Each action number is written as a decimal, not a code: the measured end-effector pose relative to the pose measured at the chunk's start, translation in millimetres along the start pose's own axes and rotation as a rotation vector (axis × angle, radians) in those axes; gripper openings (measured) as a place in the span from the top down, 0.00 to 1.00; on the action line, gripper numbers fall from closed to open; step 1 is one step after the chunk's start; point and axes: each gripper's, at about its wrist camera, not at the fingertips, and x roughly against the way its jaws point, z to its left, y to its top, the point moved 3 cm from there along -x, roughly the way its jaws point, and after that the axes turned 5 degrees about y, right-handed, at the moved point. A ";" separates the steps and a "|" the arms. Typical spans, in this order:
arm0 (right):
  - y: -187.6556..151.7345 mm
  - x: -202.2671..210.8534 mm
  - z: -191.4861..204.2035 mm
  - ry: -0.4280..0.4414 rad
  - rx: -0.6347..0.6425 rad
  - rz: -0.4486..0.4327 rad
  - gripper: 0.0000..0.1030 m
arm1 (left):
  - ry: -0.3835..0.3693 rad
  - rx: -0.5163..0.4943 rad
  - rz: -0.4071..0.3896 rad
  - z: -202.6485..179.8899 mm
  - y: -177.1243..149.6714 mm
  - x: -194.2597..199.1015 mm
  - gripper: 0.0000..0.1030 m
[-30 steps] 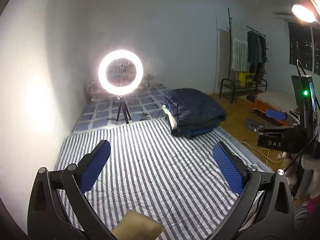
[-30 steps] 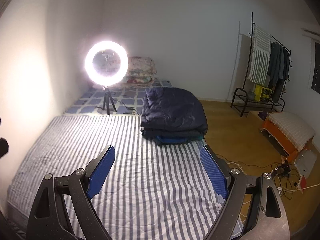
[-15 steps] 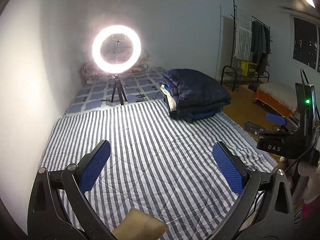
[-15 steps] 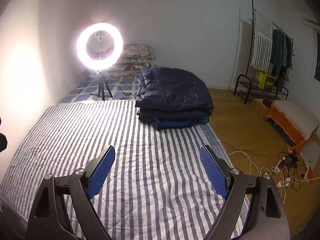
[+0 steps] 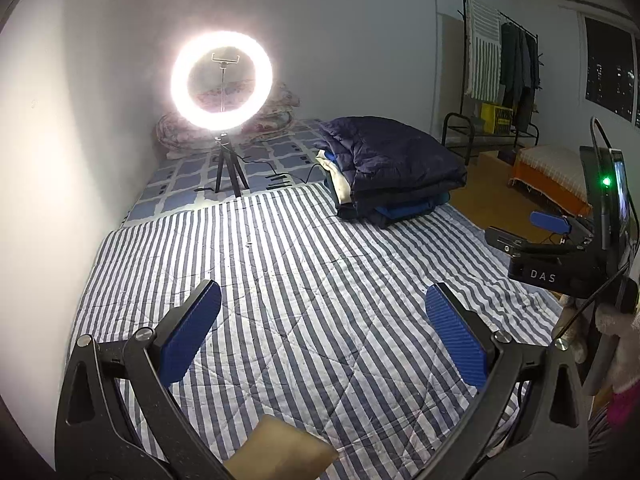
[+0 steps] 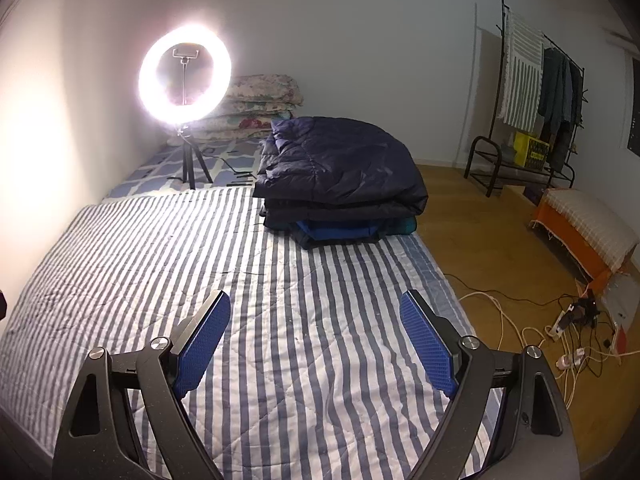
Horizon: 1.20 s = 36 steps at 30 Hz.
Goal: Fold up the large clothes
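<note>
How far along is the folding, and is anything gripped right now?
Done: a folded stack, dark navy jacket on top, sits at the far end of the striped quilt. In hand: nothing; left tongs and right tongs are open. Left: no unfolded garment visible.

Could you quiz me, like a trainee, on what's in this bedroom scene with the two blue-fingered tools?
1. True or false: the left gripper holds a garment between its fingers.
2. Multiple choice: the pile of folded clothes lies (A) on the wooden floor, (B) on the far right part of the striped quilt, (C) on the clothes rack.
3. Fill in: the lit ring light stands on a small ____.

Key: 1 false, its fingers are spread with nothing between them, as with the right gripper; 2 B; 3 tripod.
</note>
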 end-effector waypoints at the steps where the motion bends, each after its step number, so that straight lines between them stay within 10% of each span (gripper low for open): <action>1: -0.1 -1.4 -0.3 -0.001 0.002 0.002 0.16 | -0.001 -0.003 0.000 -1.0 -0.4 -1.2 0.00; 36: 1.9 -7.5 -6.0 -0.001 -0.026 0.009 0.16 | 0.006 -0.008 -0.023 -4.9 3.5 2.7 0.00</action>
